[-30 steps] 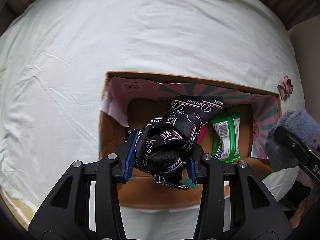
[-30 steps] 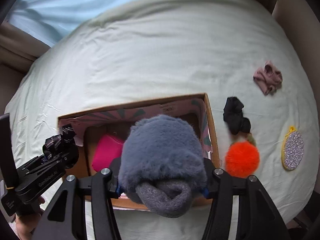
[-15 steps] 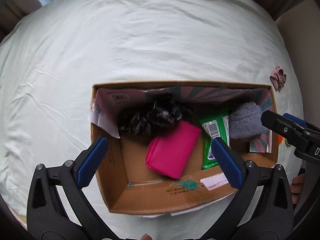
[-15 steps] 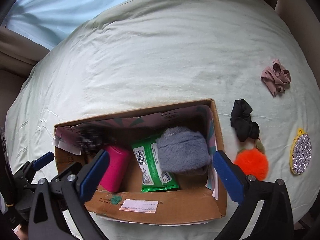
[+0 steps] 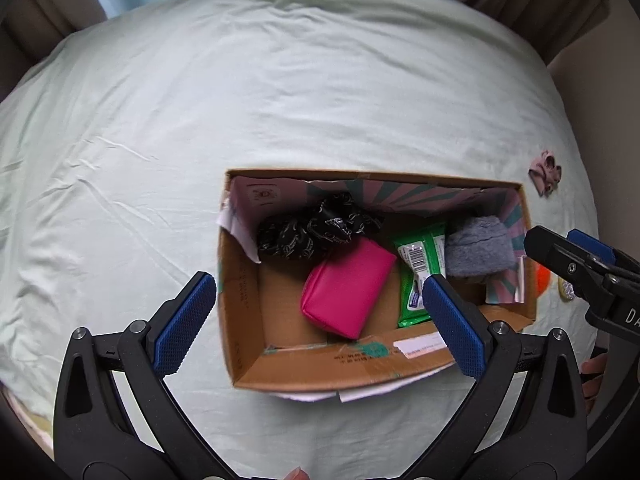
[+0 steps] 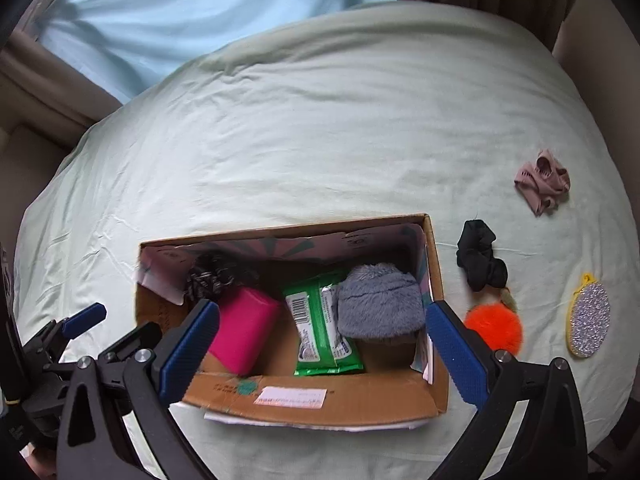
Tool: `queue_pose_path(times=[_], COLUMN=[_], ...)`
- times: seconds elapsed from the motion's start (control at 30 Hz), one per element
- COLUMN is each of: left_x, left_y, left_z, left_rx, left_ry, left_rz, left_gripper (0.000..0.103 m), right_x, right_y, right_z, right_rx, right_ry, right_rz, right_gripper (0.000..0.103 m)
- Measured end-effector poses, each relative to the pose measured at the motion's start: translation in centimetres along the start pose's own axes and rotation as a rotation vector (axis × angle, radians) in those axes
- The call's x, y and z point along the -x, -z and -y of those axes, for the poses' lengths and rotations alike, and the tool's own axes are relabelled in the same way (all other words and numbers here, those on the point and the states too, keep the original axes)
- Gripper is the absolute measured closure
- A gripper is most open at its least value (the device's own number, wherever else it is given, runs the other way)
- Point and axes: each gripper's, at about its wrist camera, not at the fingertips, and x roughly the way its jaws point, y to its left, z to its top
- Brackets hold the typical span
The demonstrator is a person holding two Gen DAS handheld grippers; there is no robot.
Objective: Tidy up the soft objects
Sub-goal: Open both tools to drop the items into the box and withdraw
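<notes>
Cardboard box (image 6: 304,400) sits open on the pale green bedsheet (image 6: 340,120), at about six o'clock in both wrist views. Inside it, from nine o'clock to three o'clock, lie a black printed cloth (image 5: 316,232) bunched in the far corner, a pink pouch (image 5: 348,286) touching it, a green wipes packet (image 6: 320,328), and a grey fuzzy item (image 6: 380,306) against the right wall. Left gripper (image 5: 320,320) hangs above the box's near side with its blue-padded jaws spread wide and nothing between them. Right gripper (image 6: 322,354) is likewise released and empty over the near wall.

On the sheet outside the box, at three o'clock, a black scrunchie (image 6: 482,256) lies just beside an orange pom-pom (image 6: 496,326), with a glittery oval pad (image 6: 590,318) near them. A dusty pink cloth (image 6: 542,178) rests well apart at two o'clock.
</notes>
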Motion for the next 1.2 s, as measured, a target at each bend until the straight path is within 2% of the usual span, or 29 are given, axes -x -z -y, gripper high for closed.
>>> queue_pose_path(times=[0.23, 0.6, 0.73, 1.07, 1.2], left_x=[5.2, 14.4, 17.8, 24.8, 26.4], left_y=[1.7, 4.7, 5.9, 9.5, 10.4], left_z=[0.1, 1.4, 1.9, 4.7, 7.2], left_rx=[0.011, -0.025, 0.008, 0.012, 0.011], left_ry=[-0.030, -0.022, 0.000, -0.009, -0.007], left_rz=[0.072, 0.213, 0.264, 0.387, 0.436], left_gripper=[0.000, 0.000, 0.000, 0.000, 0.000], right_x=[5.1, 14.2, 18.2, 27.3, 29.4], right_y=[1.5, 4.7, 6.1, 10.4, 11.4], right_z=[-1.3, -2.2, -1.3, 3.7, 6.0], right_rx=[0.034, 0.070, 0.052, 0.044, 0.058], right_ry=[0.004, 0.034, 0.095, 0.180, 0.172], right_rz=[0.067, 0.221, 0.286, 0.447, 0.474], right_gripper=[0.000, 0.000, 0.000, 0.000, 0.000])
